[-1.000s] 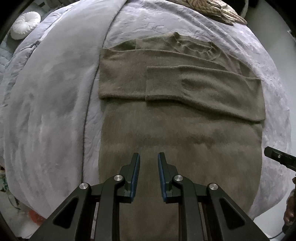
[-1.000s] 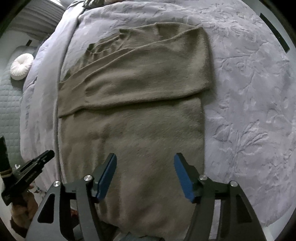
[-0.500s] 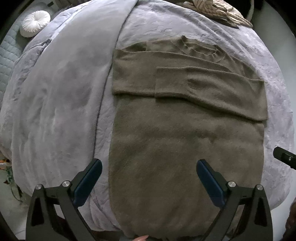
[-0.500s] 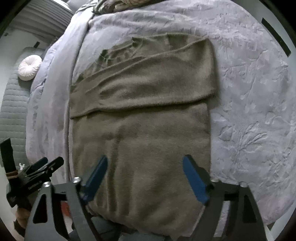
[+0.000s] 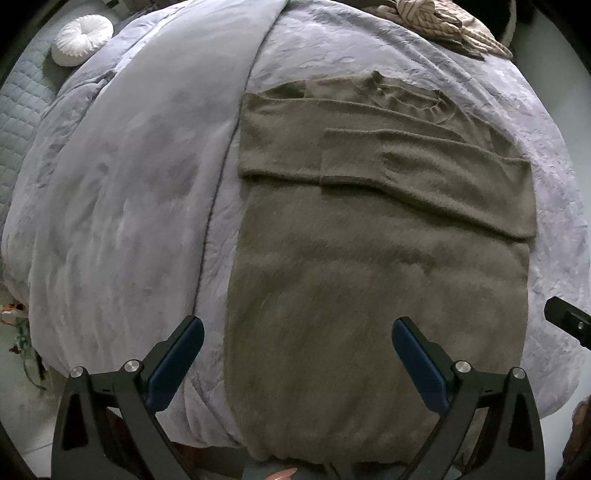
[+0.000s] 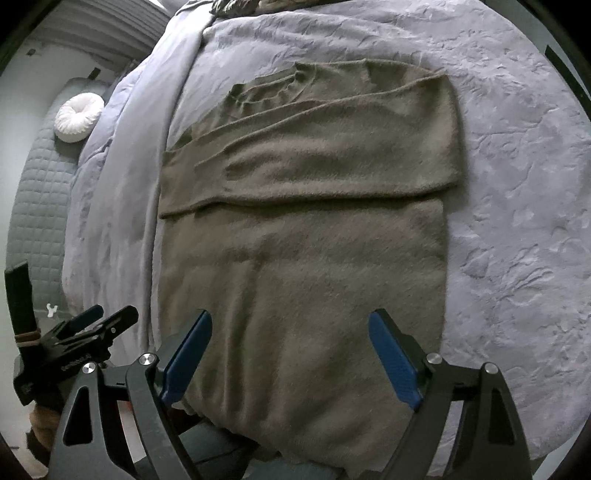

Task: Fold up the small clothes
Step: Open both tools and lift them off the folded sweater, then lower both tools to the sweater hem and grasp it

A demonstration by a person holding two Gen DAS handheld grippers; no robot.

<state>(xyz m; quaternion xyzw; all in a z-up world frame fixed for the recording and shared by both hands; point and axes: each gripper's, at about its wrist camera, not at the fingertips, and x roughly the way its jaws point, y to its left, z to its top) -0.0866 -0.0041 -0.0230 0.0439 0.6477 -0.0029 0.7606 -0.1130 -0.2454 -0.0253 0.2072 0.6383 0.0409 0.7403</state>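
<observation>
Olive knit — the sweater [image 5: 376,280] lies flat on the bed [image 5: 122,192], collar at the far end, hem hanging just over the near edge. We find both sleeves already folded across the chest, one over the other, so the garment forms a plain rectangle; we judge this was done to prepare a lengthwise fold from hem toward collar.

Our left claw [image 5: 293,350] is spread wide and holds nothing; its fingers straddle the left edge of the lower body, one over the quilt, one over the knit. Our right claw [image 6: 290,349] is likewise wide and empty, both fingers above the lower body near the hem. Neither visibly touches the fabric.

We judge the placement deliberate — one claw toward each hem corner, so the hem can be lifted evenly. The knit looks thick and fuzzy; a shallow pinch may catch only the top layer. A white cushion [image 5: 82,38] and a striped cloth [image 5: 439,22] lie well apart at the far end.
</observation>
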